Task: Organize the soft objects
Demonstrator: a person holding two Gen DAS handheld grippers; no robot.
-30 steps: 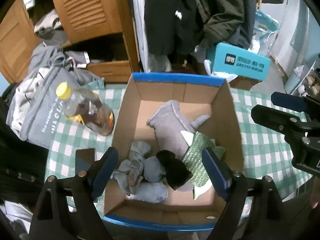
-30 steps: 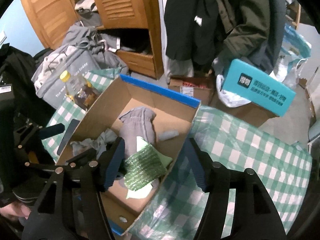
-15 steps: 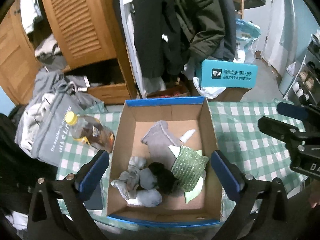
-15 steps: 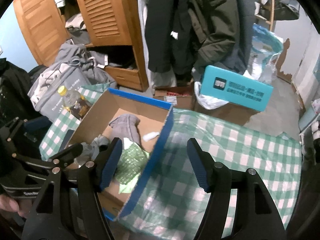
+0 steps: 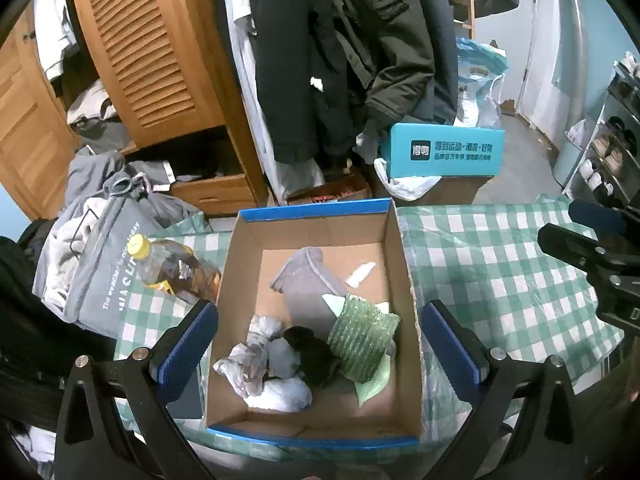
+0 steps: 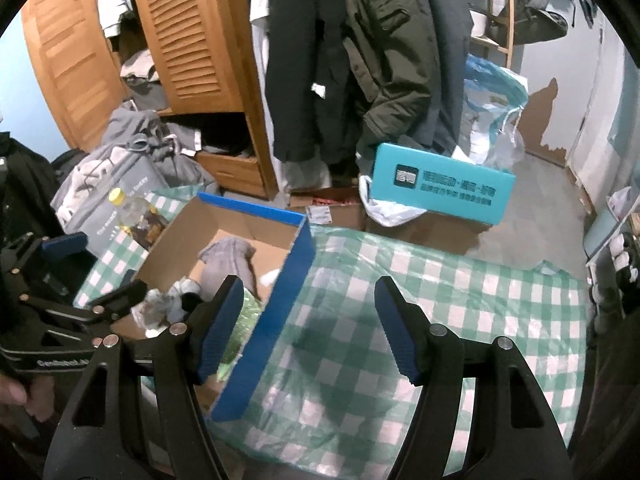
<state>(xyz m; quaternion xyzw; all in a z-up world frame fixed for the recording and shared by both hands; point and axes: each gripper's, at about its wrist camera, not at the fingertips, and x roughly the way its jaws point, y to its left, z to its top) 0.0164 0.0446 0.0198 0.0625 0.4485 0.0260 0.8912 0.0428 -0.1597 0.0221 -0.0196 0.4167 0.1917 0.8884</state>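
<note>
Cardboard box (image 5: 402,280), frame centre: holds grey cloth (image 5: 308,288), grey socks (image 5: 260,364), black item (sock, probably) (image 5: 316,356), green sponge-like pad (image 5: 362,340), gathered for sorting. Left gripper (image 5: 318,348) agape, empty, straddling box. Right gripper (image 6: 308,328) agape, empty, over checked tablecloth (image 6: 460,304).

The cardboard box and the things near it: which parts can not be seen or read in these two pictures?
- Left wrist view: the bottle label is too small to read; the cardboard box wall covers its lower end.
- Left wrist view: the dark flat object beside the box is half covered by the left gripper.
- Right wrist view: the green bubble wrap is mostly behind the right gripper and the box's blue wall.
- Right wrist view: the teal box print is blurred.
</note>
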